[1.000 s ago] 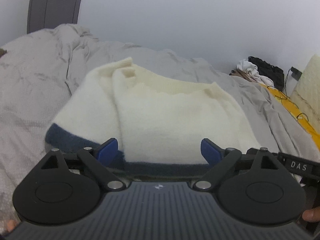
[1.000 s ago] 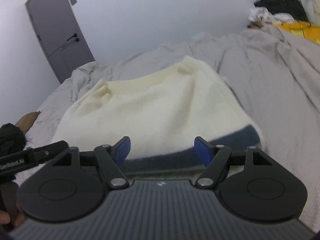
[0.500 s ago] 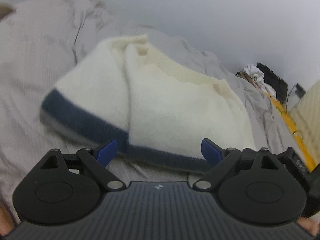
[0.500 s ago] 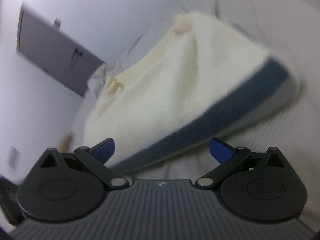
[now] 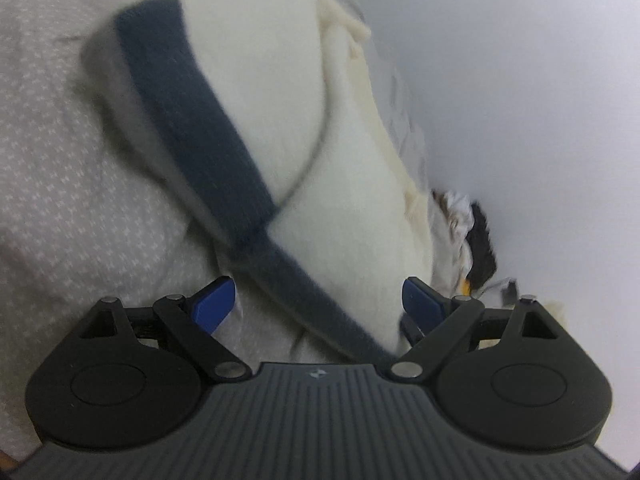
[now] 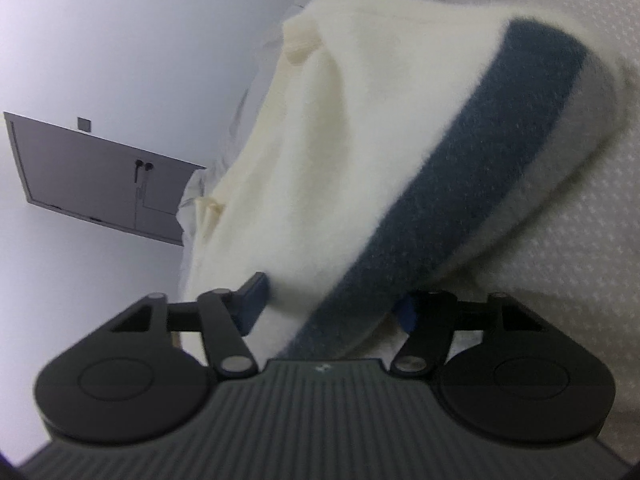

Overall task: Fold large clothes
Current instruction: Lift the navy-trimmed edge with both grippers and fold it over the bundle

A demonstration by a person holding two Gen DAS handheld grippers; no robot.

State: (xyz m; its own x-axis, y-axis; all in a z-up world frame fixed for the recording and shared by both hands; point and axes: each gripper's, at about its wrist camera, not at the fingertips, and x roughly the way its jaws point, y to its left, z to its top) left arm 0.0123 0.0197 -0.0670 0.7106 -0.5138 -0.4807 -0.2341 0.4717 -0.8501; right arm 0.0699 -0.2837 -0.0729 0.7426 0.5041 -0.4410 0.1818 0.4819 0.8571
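We found the cream sweater (image 5: 320, 128) folded on the bed (image 5: 60, 160). The left hand-held gripper (image 5: 316, 300) stood apart astride its navy hem (image 5: 224, 168); the right hand-held gripper (image 6: 332, 300) had just been closing around it, pads apparently touching. Next, we judged, both must clamp and lift together.

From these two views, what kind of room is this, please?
Most likely a bedroom. A cream sweater lies on a bed with crumpled grey bedding, beside a plain white wall, and a grey door shows in the right wrist view.
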